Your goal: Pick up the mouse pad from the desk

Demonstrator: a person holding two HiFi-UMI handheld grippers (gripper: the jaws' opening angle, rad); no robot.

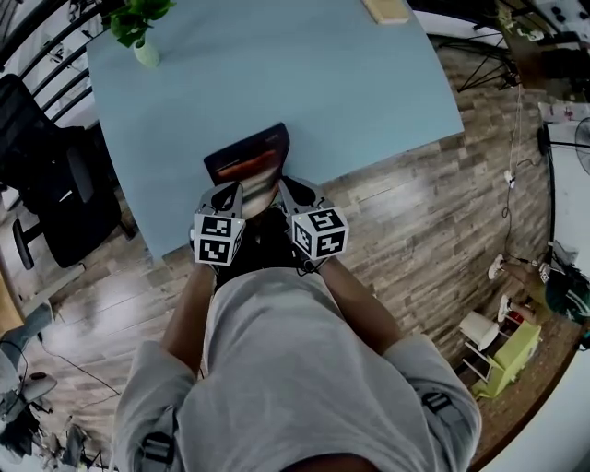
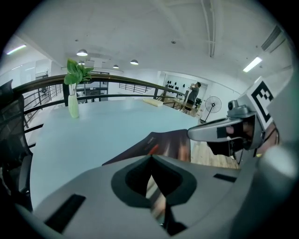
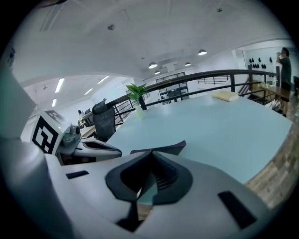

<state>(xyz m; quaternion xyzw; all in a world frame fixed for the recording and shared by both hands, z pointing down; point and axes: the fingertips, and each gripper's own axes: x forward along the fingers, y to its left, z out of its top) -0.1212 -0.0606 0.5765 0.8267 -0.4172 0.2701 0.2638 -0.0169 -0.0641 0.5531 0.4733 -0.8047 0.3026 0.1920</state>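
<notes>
At the far left of the head view, a black mesh office chair (image 1: pixel 51 184) stands on the floor beside the light blue desk (image 1: pixel 304 83). A leafy green plant in a pale green vase (image 1: pixel 145 51) sits on the desk's far left corner. At the desk's near edge, the left gripper (image 1: pixel 236 195) has its jaws pressed together on the near left edge of the dark rectangular mouse pad with an orange-red print (image 1: pixel 249 157); in its own view the thin pad runs into the seam between the jaws. The pad is tilted, with its near side raised over the desk's edge and its far side over the blue top; whether that side touches the desk I cannot tell. Just beside it, the right gripper (image 1: pixel 288 192) pinches the pad's near right edge, its jaws almost touching with only the thin sheet between them. Further right, a flat beige block (image 1: pixel 385 9) lies at the desk's far edge, and brown wood-plank flooring (image 1: pixel 415 221) runs past the desk.
</notes>
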